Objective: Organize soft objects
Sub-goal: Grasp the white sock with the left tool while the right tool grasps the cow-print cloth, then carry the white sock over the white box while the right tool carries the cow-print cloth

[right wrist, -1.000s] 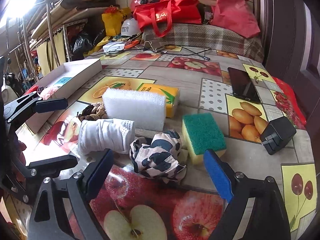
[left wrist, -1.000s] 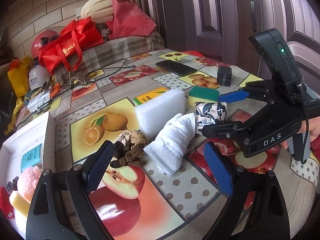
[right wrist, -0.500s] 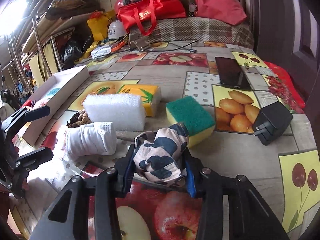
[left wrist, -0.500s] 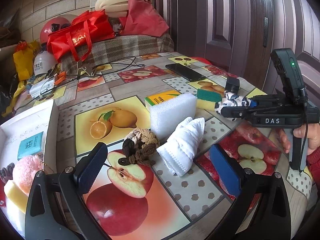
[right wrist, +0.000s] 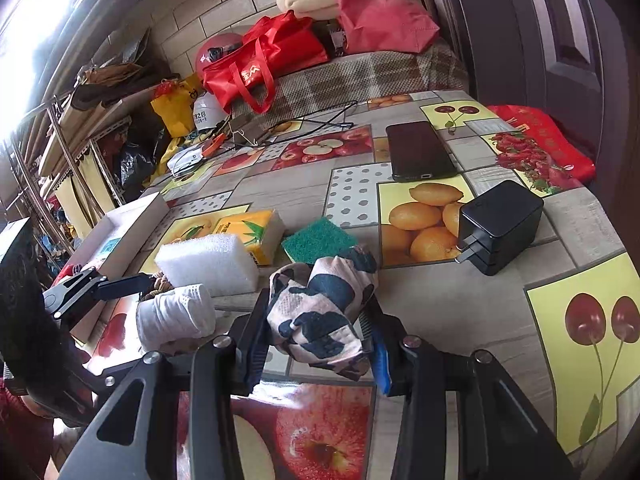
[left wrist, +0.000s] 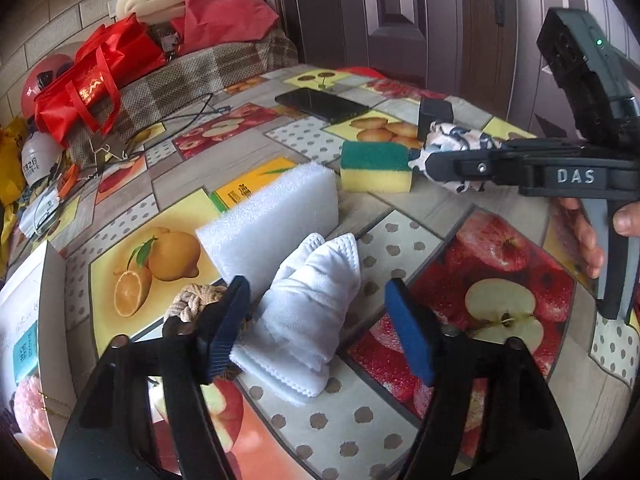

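Note:
My right gripper is shut on a black-and-white patterned cloth and holds it above the table; the cloth also shows in the left wrist view. My left gripper is open, its jaws on either side of a rolled white cloth that lies on the table; the roll also shows in the right wrist view. A braided rope knot lies just left of the roll. A white foam block, a green-and-yellow sponge and a yellow tissue pack lie behind.
A white box with soft items stands at the left table edge. A phone and a black charger lie far right. Red bags and cables sit at the back.
My right gripper shut on the patterned cloth and lifted it off the table. My left gripper moved forward and now has the white roll between its jaws.

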